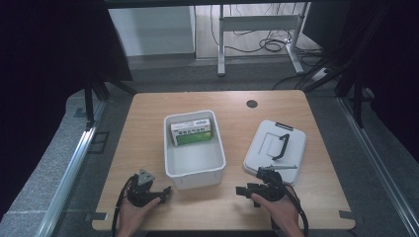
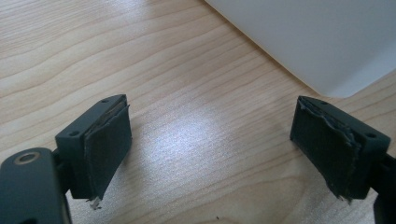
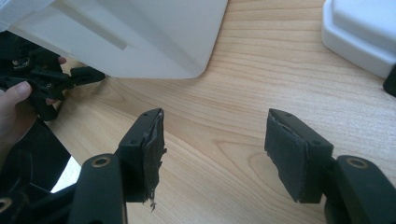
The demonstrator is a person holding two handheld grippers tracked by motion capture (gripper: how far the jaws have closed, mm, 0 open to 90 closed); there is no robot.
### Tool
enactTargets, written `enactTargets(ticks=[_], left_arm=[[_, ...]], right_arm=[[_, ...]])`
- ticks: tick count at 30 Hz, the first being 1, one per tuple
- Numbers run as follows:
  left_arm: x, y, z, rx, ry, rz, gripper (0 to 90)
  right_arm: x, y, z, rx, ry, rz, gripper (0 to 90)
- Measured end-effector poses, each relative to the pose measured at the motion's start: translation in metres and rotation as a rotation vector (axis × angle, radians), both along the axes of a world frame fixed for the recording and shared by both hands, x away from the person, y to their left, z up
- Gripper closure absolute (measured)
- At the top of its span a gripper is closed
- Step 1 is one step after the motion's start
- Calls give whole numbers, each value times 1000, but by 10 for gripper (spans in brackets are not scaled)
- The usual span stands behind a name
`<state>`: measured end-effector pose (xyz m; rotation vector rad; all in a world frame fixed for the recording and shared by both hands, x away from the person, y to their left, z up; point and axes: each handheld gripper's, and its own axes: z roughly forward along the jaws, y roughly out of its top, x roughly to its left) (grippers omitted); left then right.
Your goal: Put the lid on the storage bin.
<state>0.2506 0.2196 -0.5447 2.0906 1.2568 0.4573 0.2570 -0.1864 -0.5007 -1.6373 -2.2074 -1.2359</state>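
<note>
seemingly pre-start; left claw [image 1: 167, 190] and right claw [image 1: 241, 190] rest spread, empty, on the surface [image 1: 148, 108]; likely next: lid [image 1: 275, 148] onto the bin [image 1: 193, 173] holding a green box [image 1: 193, 131].

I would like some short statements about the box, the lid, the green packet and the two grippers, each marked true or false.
1. The green packet lies inside the white box. True.
2. The lid is closed on the box. False: it lies on the table, to the right of the box.
3. The left gripper is open and holds nothing. True.
4. The right gripper grips the lid's handle. False: its jaws are open over bare wood.
5. The packet lies at the box's far end. True.
</note>
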Motion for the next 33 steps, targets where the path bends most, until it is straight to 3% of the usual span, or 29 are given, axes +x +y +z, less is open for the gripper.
enactTargets(ticks=[7,11,14,22,33], left_arm=[[-1,0,0,0,0,-2,129],[-1,0,0,0,-1,-2,129],[-2,0,0,0,0,-6,129],[-2,0,0,0,0,-8,128],[-2,0,0,-1,0,-9,127]], right_arm=[[0,2,3,4,-5,4,382],[-4,3,6,17,14,22,383],[-8,4,10,20,4,36,385],[0,0,27,-3,-63,22,408],[10,-15,41,4,-103,-34,417]])
